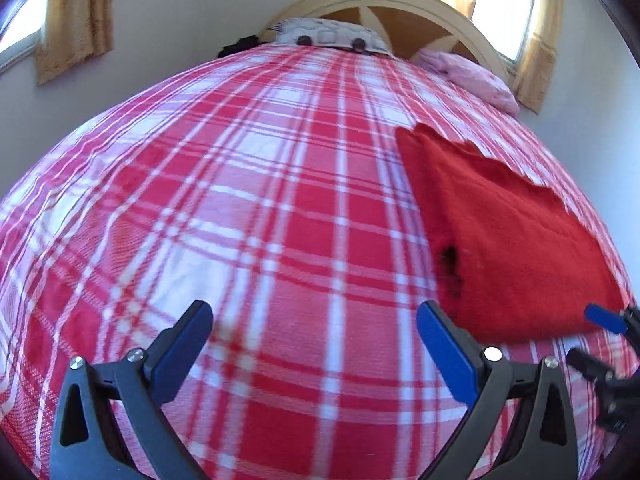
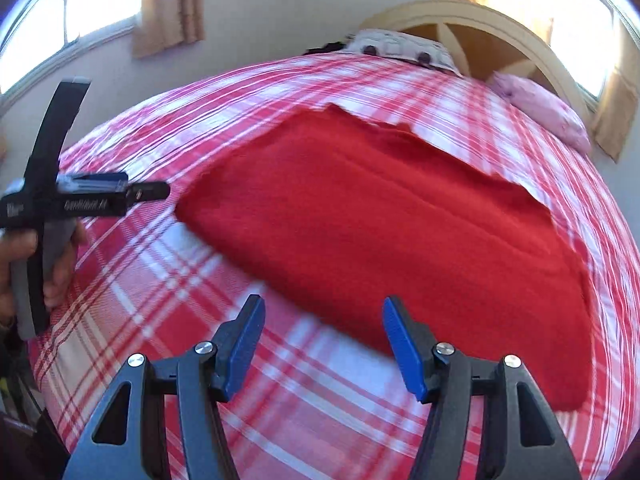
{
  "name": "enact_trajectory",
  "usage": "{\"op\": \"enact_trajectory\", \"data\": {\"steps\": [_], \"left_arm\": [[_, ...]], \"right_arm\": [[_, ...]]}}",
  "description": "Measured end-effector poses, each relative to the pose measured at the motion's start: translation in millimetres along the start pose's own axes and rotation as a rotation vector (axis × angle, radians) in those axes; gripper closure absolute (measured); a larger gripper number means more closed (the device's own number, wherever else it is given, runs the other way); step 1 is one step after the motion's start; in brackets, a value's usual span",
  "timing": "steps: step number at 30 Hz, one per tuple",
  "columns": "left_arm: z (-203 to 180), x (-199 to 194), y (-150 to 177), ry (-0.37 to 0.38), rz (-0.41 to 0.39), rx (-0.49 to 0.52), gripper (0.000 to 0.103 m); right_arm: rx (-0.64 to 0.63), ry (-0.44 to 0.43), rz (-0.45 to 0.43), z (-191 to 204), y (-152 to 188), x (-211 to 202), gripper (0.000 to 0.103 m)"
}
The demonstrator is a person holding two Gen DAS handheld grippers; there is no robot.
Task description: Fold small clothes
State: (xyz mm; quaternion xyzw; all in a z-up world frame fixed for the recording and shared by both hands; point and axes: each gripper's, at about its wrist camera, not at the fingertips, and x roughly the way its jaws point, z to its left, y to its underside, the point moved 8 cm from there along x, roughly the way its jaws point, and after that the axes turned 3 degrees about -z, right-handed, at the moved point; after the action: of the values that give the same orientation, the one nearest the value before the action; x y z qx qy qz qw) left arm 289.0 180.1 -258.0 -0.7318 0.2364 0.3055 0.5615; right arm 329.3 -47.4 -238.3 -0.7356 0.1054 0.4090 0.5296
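One fuzzy red cloth (image 2: 384, 232) flat, plaid bedspread (image 1: 240, 220).

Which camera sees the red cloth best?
The right wrist camera. There the red cloth lies almost whole across the plaid bedspread. The left wrist camera shows it only off to the right side, partly behind the tongs.

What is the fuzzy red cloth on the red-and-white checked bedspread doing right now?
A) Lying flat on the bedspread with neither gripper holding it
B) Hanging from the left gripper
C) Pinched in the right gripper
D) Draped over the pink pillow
A: the fuzzy red cloth lies flat on the red-and-white checked bedspread, while the left gripper and the right gripper both stand open with nothing between their blue pads.
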Motion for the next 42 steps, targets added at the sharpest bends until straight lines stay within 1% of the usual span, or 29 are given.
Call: {"op": "enact_trajectory", "data": {"steps": [1,3,7,9,12,14,16,17,19,20,21,23,27,29,33,34,37,39,42], "left_arm": [[6.9,1.2,0.7,0.028,0.009,-0.052,0.0],[11.2,-0.4,-0.7,0.071,-0.011,-0.101,0.0],[7.0,0.8,1.0,0.066,-0.014,-0.085,0.0],[9.4,0.0,0.8,0.087,-0.02,-0.103,0.0],[13.7,-1.5,-1.0,0.125,-0.032,-0.134,0.0],[16.6,-2.7,-1.6,0.149,-0.038,-0.154,0.0],[18.3,-4.4,-1.9,0.17,-0.045,-0.172,0.0],[19.0,-5.2,-1.9,0.178,-0.048,-0.178,0.0],[19.8,-6.2,-2.4,0.191,-0.053,-0.192,0.0],[19.6,-6.7,-2.8,0.194,-0.055,-0.196,0.0],[19.4,-7.2,-3.3,0.196,-0.056,-0.2,0.0],[17.9,-7.3,-4.8,0.203,-0.049,-0.196,0.0],[7.6,-0.7,-19.5,0.246,-0.004,-0.161,0.001],[3.2,5.2,-32.1,0.253,0.004,-0.157,0.008],[-18.6,20.2,-64.7,0.262,-0.011,-0.084,0.012],[-24.6,25.7,-71.7,0.268,-0.008,-0.07,0.014],[-39.3,41.5,-86.1,0.292,0.017,-0.057,0.014],[-52.9,53.7,-91.1,0.329,0.054,-0.049,0.014],[-65.3,68.1,-95.9,0.348,0.085,-0.043,0.014]], "right_arm": [[-0.022,-0.003,-0.002,8.9,-3.0,4.0,0.041],[-0.073,-0.008,-0.008,30.5,-9.4,11.5,0.041],[-0.181,0.001,-0.029,67.9,-20.7,22.0,0.041],[-0.247,0.027,-0.043,86.7,-26.7,29.6,0.041],[-0.306,0.069,-0.052,105.3,-35.1,42.2,0.041],[-0.352,0.125,-0.053,113.0,-39.5,54.0,0.041],[-0.353,0.153,-0.059,112.3,-44.3,57.8,0.041],[-0.335,0.167,-0.058,108.8,-46.8,58.7,0.043],[-0.295,0.168,-0.052,101.0,-47.0,57.7,0.061],[-0.273,0.168,-0.035,95.3,-44.0,59.2,0.077],[-0.258,0.162,-0.027,91.5,-41.3,60.0,0.08],[-0.247,0.15,-0.037,91.1,-41.1,59.1,0.081],[-0.275,0.17,-0.056,98.0,-38.3,58.7,0.084],[-0.268,0.163,-0.059,99.5,-38.3,59.4,0.084],[-0.225,0.12,-0.061,94.0,-38.5,59.4,0.084],[-0.223,0.119,-0.062,93.9,-38.6,59.6,0.084],[-0.231,0.128,-0.067,96.1,-38.1,59.1,0.084],[-0.231,0.128,-0.069,96.3,-38.2,59.4,0.084],[-0.228,0.127,-0.072,96.5,-38.1,59.2,0.084]]}}
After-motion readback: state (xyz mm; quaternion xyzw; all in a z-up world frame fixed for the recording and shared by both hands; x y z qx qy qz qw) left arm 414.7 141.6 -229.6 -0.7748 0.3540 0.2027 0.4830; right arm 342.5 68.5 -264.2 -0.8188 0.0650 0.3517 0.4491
